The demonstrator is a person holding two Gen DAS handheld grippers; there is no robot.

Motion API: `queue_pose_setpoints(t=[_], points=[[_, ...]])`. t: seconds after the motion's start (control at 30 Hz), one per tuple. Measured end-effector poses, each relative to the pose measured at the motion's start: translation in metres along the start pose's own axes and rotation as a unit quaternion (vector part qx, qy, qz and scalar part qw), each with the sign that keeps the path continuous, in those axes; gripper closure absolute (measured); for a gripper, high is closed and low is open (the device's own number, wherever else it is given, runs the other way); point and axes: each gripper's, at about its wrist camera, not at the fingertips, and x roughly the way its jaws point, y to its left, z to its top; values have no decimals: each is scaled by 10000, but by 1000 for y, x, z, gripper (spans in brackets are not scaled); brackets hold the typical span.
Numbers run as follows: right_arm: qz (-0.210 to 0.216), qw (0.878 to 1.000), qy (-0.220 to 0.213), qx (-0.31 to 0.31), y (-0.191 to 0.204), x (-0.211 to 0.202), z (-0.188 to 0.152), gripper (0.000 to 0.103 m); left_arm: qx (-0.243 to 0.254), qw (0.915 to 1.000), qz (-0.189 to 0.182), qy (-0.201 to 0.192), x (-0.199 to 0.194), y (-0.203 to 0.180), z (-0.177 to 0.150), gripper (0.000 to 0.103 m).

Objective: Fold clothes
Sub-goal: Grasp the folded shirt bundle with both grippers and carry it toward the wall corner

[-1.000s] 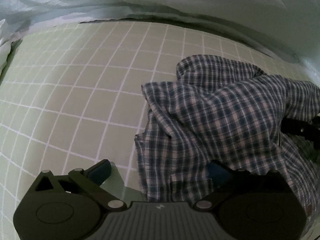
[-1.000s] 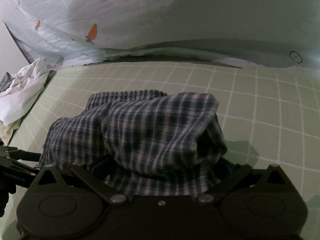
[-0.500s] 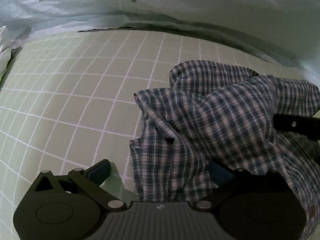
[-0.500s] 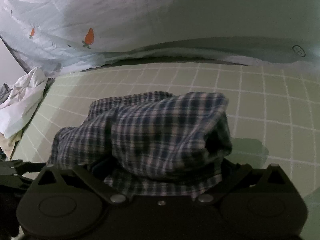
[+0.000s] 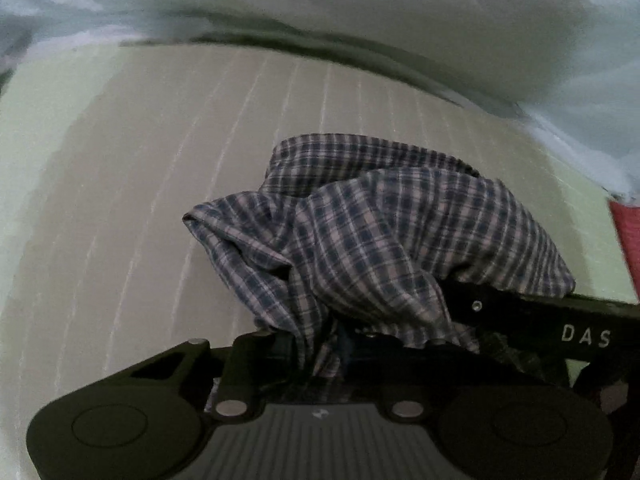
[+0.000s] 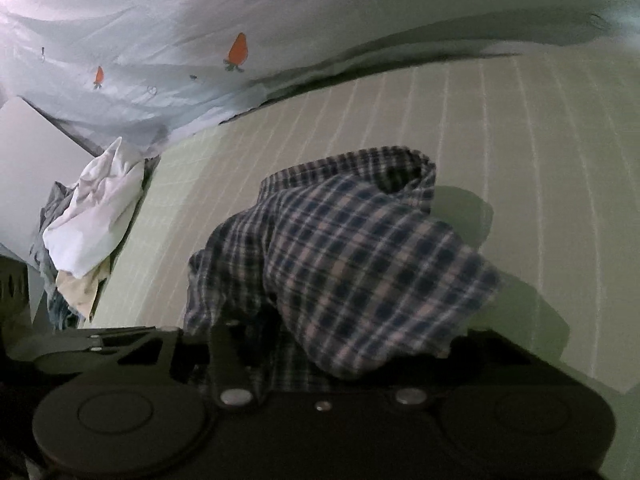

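A blue-and-white plaid garment (image 5: 400, 240) is bunched up on the green grid bedsheet (image 5: 120, 200). My left gripper (image 5: 336, 348) has its jaws closing, and a fold of the plaid cloth is pinched between them. In the right wrist view the same garment (image 6: 360, 260) drapes over my right gripper (image 6: 332, 344), whose jaws are also closing with cloth between them; its fingertips are hidden under the fabric. The right gripper's black arm (image 5: 560, 320) pokes out from under the cloth at the right of the left wrist view. Both views are blurred by motion.
A pale blue duvet with carrot prints (image 6: 200, 40) lies along the far side of the bed. A pile of white and pale clothes (image 6: 96, 224) sits at the left edge of the bed. Something red (image 5: 628, 240) shows at the right border.
Both grippers have gone from wide open to nearly closed around the plaid cloth. The garment has gathered into a taller bunch and both views have shifted across the bed.
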Motion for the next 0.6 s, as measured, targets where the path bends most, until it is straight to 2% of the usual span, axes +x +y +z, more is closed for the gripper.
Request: queue_pose_setpoints(t=[0.1, 0.27, 0.43, 0.6], points=[[-101, 9999, 7, 128, 11, -23, -34, 57, -88, 9996, -210, 184, -18, 1, -32, 84], [-381, 9989, -79, 261, 30, -66, -90, 59, 112, 9978, -511, 396, -46, -10, -76, 85], [-736, 9955, -435, 400, 42, -104, -121, 59, 605, 9938, -851, 392, -63, -33, -93, 85], [-1175, 9870, -868, 674, 47, -146, -149, 59, 1152, 9842, -1259, 465, -77, -63, -108, 85]])
